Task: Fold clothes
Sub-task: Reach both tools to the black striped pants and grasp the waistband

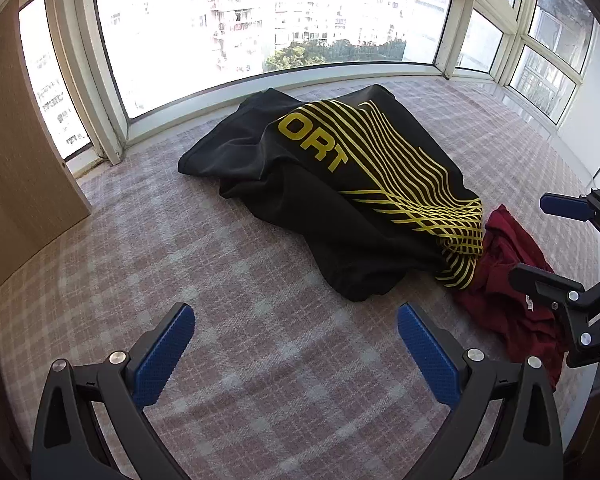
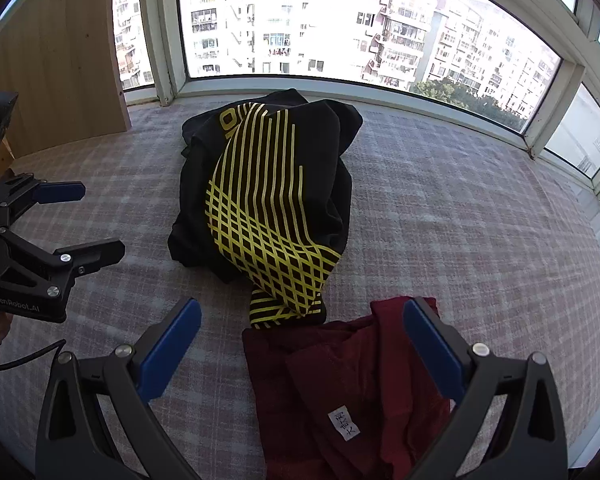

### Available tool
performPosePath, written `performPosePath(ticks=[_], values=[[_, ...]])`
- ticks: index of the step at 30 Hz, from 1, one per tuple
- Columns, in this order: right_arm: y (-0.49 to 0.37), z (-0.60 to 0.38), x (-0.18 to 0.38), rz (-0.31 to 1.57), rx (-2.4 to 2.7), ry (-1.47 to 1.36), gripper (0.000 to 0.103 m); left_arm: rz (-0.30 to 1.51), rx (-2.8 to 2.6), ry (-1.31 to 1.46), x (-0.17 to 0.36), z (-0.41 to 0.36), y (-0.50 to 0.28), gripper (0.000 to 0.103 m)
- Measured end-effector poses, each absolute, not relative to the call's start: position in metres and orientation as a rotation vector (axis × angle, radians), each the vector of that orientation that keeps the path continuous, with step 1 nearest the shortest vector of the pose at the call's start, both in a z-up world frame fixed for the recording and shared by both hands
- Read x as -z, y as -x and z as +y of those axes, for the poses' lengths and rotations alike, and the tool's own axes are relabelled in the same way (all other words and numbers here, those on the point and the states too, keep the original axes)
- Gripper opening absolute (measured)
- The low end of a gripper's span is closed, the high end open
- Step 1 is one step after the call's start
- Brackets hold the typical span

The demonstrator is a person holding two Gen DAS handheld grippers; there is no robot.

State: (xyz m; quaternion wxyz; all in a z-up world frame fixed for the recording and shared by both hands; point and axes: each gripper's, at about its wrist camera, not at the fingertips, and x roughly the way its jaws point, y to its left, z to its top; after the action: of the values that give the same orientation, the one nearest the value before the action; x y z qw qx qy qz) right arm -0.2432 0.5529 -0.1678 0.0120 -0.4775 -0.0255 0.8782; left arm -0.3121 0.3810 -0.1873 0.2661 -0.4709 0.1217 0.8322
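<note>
A black shirt with yellow stripes and lettering lies crumpled on the checked mat; it also shows in the right wrist view. A dark red garment with a white label lies bunched in front of it, also in the left wrist view. My left gripper is open and empty over bare mat, short of the black shirt. My right gripper is open, hovering just above the red garment. Each gripper shows in the other's view: the right one, the left one.
The pink and grey checked mat covers a bay-window platform. Window frames bound it at the back and right. A wooden panel stands at the left, also in the right wrist view.
</note>
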Motion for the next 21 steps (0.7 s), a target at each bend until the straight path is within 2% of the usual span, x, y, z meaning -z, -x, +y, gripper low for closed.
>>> performPosePath(ticks=[7, 10, 11, 12, 18, 21], values=[[0.262, 0.568, 0.188, 0.012, -2.723, 1.555, 0.101, 0.324, -2.187, 1.287, 0.208, 0.401, 0.323, 0.099], [0.271, 0.570, 0.199, 0.041, -2.709, 1.612, 0.074, 0.329, -2.157, 1.308, 0.217, 0.407, 0.328, 0.087], [0.274, 0.571, 0.203, 0.058, -2.707, 1.638, 0.060, 0.332, -2.148, 1.314, 0.220, 0.409, 0.329, 0.082], [0.276, 0.571, 0.207, 0.071, -2.703, 1.661, 0.054, 0.333, -2.141, 1.317, 0.223, 0.411, 0.330, 0.079], [0.282, 0.567, 0.217, 0.045, -2.703, 1.696, 0.053, 0.331, -2.114, 1.340, 0.232, 0.418, 0.335, 0.077], [0.285, 0.569, 0.219, 0.065, -2.703, 1.712, 0.053, 0.309, -2.097, 1.330, 0.233, 0.420, 0.336, 0.062]])
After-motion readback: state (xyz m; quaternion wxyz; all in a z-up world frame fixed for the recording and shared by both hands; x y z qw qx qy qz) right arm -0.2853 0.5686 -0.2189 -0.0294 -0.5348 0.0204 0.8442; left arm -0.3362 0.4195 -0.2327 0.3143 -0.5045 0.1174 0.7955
